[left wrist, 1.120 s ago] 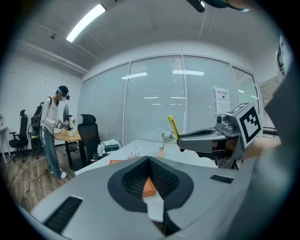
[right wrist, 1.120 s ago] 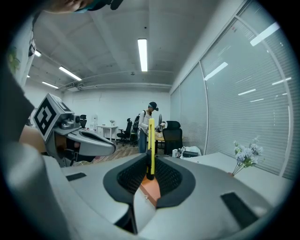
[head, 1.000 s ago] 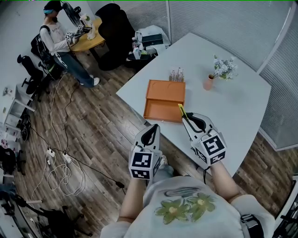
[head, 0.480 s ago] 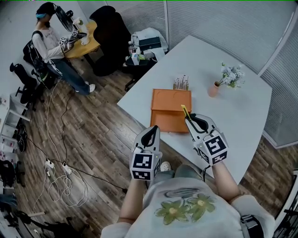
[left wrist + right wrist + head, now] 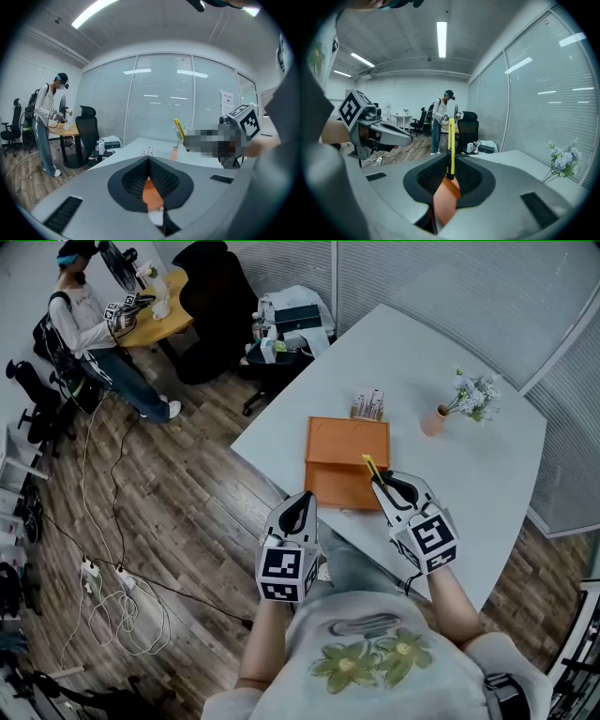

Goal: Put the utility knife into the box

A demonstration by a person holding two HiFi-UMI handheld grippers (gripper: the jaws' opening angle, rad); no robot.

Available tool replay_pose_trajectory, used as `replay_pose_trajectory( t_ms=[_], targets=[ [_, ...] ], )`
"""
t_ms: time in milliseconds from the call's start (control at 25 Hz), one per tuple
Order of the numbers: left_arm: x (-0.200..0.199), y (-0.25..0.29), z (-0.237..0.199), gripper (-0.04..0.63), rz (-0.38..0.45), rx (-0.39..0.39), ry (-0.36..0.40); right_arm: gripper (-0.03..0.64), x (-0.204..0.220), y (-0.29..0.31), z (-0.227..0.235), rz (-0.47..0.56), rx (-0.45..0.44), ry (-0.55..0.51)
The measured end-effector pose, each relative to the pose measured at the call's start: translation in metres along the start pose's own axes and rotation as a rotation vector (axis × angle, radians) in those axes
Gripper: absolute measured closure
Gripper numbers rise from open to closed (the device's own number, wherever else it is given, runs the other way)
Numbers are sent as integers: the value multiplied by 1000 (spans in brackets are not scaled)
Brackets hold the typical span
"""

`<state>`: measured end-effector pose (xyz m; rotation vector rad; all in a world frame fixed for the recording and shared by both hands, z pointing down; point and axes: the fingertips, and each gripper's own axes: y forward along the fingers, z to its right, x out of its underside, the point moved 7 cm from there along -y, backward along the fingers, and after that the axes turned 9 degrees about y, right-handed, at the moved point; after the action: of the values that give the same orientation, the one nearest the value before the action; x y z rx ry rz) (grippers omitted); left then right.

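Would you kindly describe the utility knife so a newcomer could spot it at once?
Find the large white table by the glass wall, then the flat orange box near its front edge. Over the box's right side, the right gripper clamps the utility knife: a thin yellow strip, the only yellow thing there.

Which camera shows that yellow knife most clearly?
The right gripper view: the utility knife stands close-up, clamped between the right tongs. The head view shows a yellow sliver by the orange box; the left gripper view shows it distant.
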<state>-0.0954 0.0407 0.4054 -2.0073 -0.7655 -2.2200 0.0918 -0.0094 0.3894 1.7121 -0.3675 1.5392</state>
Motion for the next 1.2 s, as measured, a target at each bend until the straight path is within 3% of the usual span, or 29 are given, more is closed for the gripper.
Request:
replay_pose_trajectory(
  t_ms=[520,1200],
  targets=[
    [-5,41,-46,595,-7,14,0,559,6,48,20,-67,-14,-34],
    [3,82,-43,595,-56,81,-1,558,19,63,37,-129,-50,-83]
  ],
)
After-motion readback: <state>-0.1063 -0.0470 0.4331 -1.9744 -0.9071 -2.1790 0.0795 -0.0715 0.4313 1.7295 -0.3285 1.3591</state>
